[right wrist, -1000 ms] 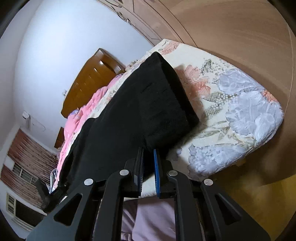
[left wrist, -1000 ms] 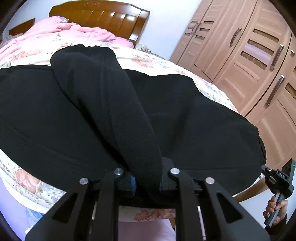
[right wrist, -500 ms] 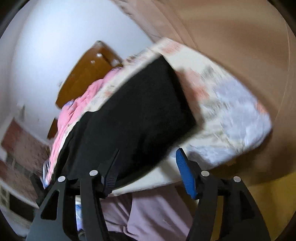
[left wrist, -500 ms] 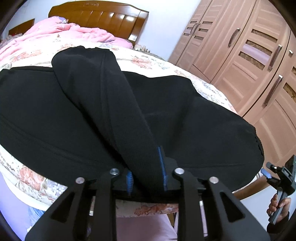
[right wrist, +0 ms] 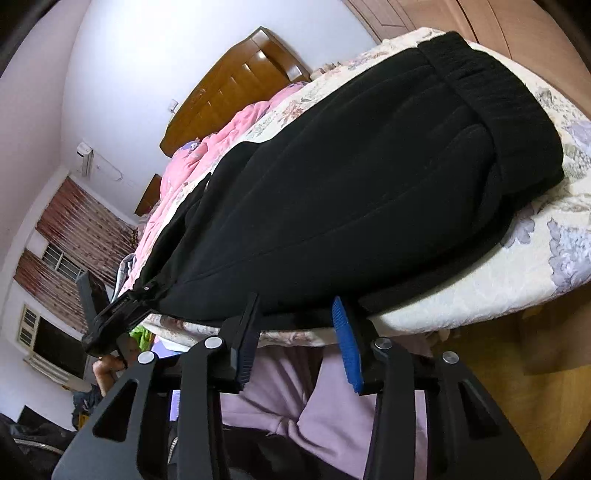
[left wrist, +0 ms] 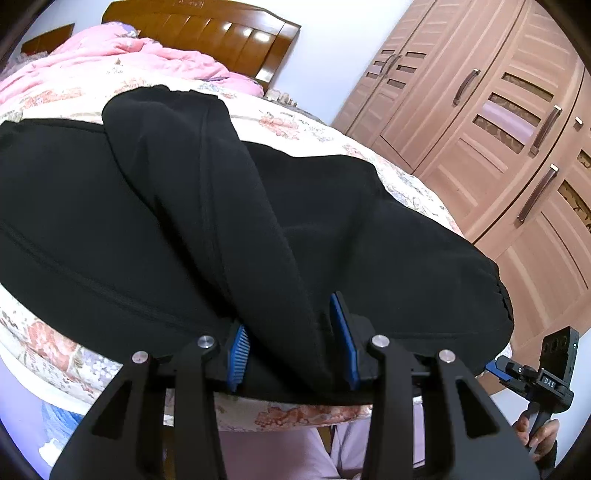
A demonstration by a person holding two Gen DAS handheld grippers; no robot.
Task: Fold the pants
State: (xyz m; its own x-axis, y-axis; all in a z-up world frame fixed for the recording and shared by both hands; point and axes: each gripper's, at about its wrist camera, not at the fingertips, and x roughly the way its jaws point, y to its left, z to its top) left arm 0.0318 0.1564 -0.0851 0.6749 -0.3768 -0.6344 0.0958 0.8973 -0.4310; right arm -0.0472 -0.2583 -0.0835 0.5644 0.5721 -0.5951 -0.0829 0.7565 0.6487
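Black pants (left wrist: 332, 229) lie spread across the floral bed (left wrist: 295, 410), with one leg folded over as a thick ridge (left wrist: 207, 192). That ridge runs down between the blue pads (left wrist: 238, 350) of my left gripper (left wrist: 291, 339), whose jaws are opening and stand beside the cloth without pinching it. In the right wrist view the pants (right wrist: 351, 192) show their ribbed waistband (right wrist: 491, 85) at the far right. My right gripper (right wrist: 295, 325) sits at the bed's near edge under the pants' hem. Its jaws are closing, and no cloth is pressed between them.
A pink duvet (left wrist: 122, 55) and a wooden headboard (left wrist: 207, 26) lie at the far end of the bed. A wardrobe (left wrist: 498, 122) stands to the right. The person's lilac clothing (right wrist: 314, 406) is close below both grippers. A window (right wrist: 59, 262) is at the left.
My left jaws have spread apart off the fold that they pinched. The right gripper let go of the waistband corner, opened wide, slid left along the bed edge and has narrowed again.
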